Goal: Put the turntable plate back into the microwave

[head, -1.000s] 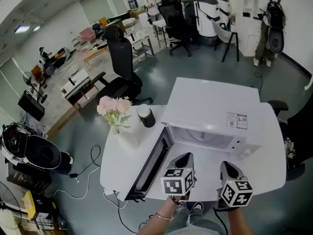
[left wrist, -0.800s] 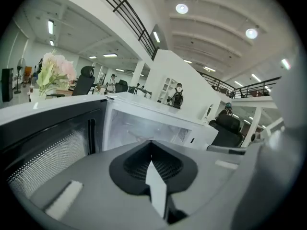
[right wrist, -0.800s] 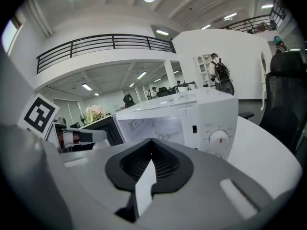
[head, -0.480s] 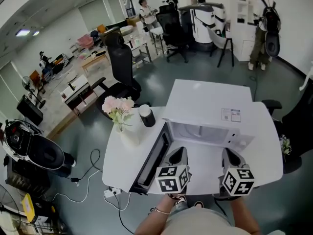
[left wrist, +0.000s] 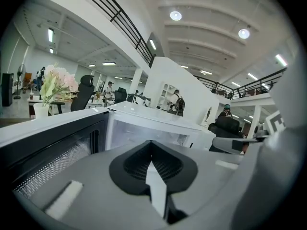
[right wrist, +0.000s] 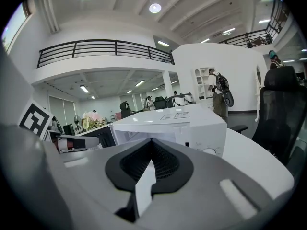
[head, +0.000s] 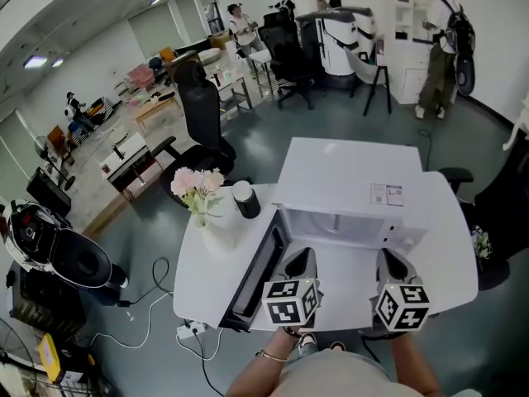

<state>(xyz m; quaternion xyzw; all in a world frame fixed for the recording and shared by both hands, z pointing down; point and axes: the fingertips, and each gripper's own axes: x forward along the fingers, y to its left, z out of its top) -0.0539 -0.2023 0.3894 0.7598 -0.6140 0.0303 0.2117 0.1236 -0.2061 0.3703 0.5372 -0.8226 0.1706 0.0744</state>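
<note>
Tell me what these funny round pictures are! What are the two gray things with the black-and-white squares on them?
A person holds two grabbing tools, one in each hand: the left gripper and the right gripper. The checkered cubes are part of them. The room picture comes from a camera on the person's head, looking down. The other two come from small cameras riding on each tool, looking along its jaws. Both pairs of jaws are shut and hold nothing. On the white table stands a microwave with its door open. Beside it are flowers in a vase and a dark cup.
</note>
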